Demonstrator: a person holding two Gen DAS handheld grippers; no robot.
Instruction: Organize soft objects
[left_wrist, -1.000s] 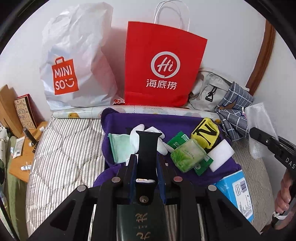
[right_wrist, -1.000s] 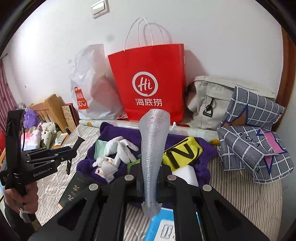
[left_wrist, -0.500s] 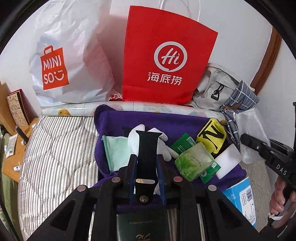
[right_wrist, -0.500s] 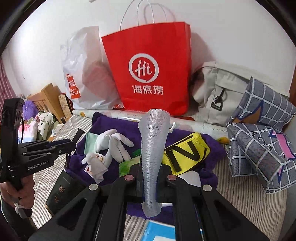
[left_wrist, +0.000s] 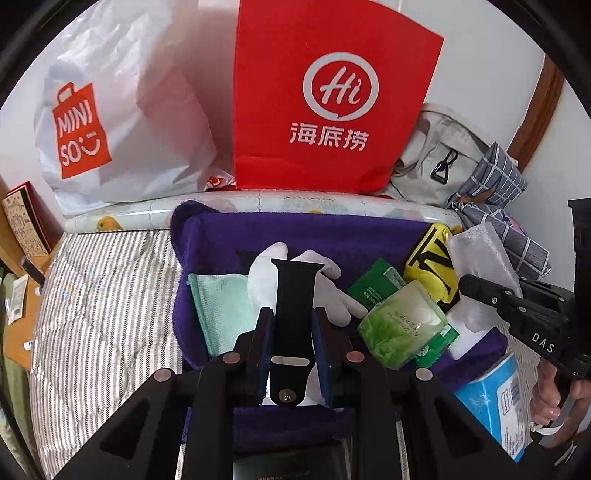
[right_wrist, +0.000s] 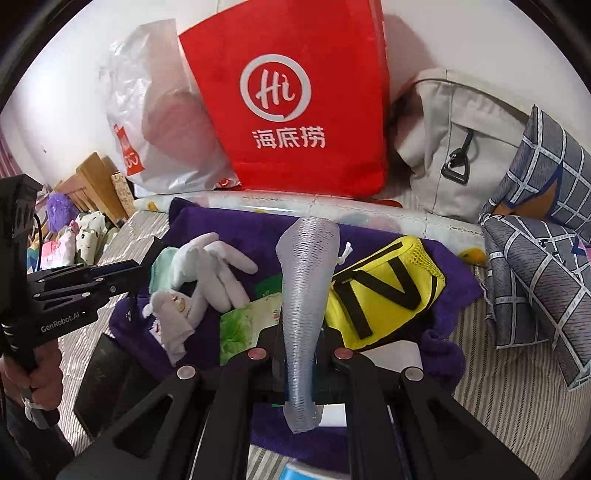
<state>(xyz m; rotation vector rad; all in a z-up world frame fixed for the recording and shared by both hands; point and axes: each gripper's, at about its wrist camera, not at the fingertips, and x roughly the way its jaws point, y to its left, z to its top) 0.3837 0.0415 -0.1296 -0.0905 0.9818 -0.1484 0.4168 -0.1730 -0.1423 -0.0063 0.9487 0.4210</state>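
Observation:
My left gripper (left_wrist: 291, 321) is shut on a black watch strap (left_wrist: 293, 306) and holds it above the purple towel (left_wrist: 295, 232). My right gripper (right_wrist: 299, 332) is shut on a translucent ribbed mesh sleeve (right_wrist: 306, 280), which also shows in the left wrist view (left_wrist: 480, 254). On the towel lie white gloves (right_wrist: 218, 266), a mint cloth (left_wrist: 221, 306), a green wet-wipe pack (left_wrist: 402, 328), a green sachet (left_wrist: 373, 284), a yellow pouch with black stripes (right_wrist: 384, 288) and a white foam block (left_wrist: 469, 332).
A red paper bag (left_wrist: 332, 103), a white Miniso bag (left_wrist: 110, 110), a beige backpack (right_wrist: 461, 140) and checked cloth (right_wrist: 535, 258) stand along the wall. A blue tissue box (left_wrist: 495, 398) and a dark book (right_wrist: 103, 376) lie on the striped bed (left_wrist: 103, 295).
Both grippers have moved forward toward the bags, each keeping its hold. The right gripper now sits closer over the towel's right side.

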